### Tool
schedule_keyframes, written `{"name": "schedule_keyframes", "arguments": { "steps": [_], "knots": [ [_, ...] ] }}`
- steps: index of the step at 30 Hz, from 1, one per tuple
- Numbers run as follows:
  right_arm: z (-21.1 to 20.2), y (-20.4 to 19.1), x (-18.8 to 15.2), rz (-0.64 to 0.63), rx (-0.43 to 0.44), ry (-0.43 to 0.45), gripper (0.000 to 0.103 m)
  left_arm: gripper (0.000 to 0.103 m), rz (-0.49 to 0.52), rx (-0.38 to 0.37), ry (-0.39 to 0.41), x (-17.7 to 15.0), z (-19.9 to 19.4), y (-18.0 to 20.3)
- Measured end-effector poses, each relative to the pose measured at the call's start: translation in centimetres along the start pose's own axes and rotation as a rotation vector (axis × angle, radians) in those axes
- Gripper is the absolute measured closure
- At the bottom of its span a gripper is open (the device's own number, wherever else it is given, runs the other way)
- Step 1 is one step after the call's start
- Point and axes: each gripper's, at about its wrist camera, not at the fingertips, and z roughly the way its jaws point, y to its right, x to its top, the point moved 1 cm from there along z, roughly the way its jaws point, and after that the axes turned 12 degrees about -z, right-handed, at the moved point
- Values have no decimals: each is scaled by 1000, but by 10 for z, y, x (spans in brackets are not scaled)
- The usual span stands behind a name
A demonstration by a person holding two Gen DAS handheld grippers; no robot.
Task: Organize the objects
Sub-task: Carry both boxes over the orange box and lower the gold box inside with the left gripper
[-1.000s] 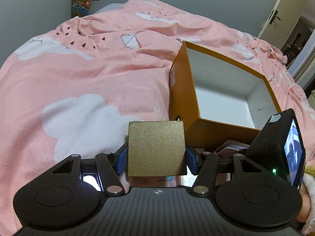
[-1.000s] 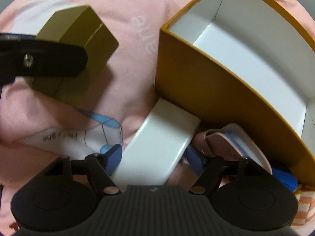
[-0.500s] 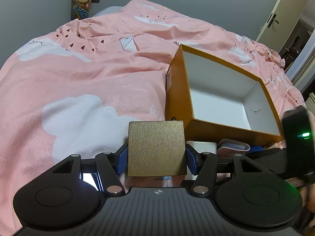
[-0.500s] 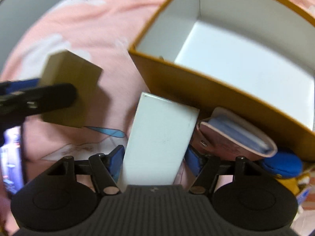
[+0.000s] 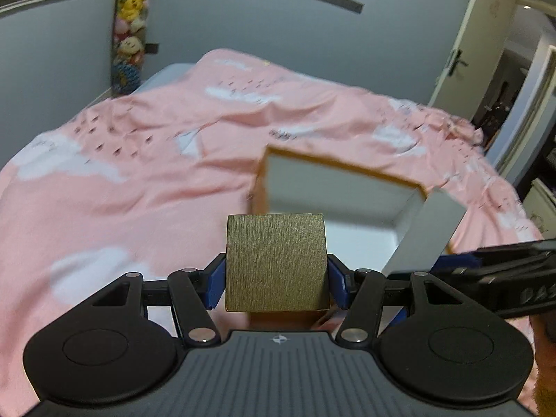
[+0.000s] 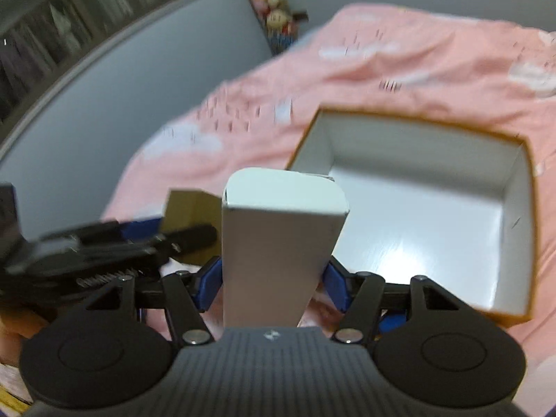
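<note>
Now that both hands have come up off the bedding, we see the orange storage box [image 6: 410, 208] from above instead of from beside its wall, its white floor bare and lying right of centre in the right wrist view. Our right gripper [image 6: 272, 279] has raised the tall white carton [image 6: 278, 239] clear of the bed, where a second ago its lower end lay on the cover against the storage box; the blue pads sit against its two sides and the jaws are closing a little further on it. Our left gripper [image 5: 276, 283] holds the small gold box [image 5: 276, 260] at a middling width just as it did before, pads pressed to both flanks, and it too has risen, so that the storage box now lies beyond it at centre right of the left wrist view. We judge that both pieces are lifted and ready to go into the storage box, which waits open and empty. It rests on a pink quilt [image 5: 139, 173] printed with white clouds, soft and rumpled, so it may tip if pressed at the rim. Grey walls stand behind, a column of plush toys [image 5: 130, 31] hangs at upper left, and a pale door [image 5: 462, 59] stands at upper right.
</note>
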Motion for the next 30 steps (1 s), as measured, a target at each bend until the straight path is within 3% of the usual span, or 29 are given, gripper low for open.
{"name": "schedule_keyframes", "arguments": {
  "steps": [6, 13, 23, 30],
  "knots": [
    [-47, 30, 27, 10, -139, 128, 39, 36, 53, -32, 14, 16, 24, 44],
    [-46, 81, 39, 69, -258, 183, 39, 36, 105, 1, -12, 17, 74, 73],
    [26, 116, 38, 140, -206, 71, 39, 36, 167, 91, -274, 7, 144, 57],
    [61, 136, 30, 161, -167, 9, 39, 36, 219, 134, -378, -2, 167, 60]
  ]
}}
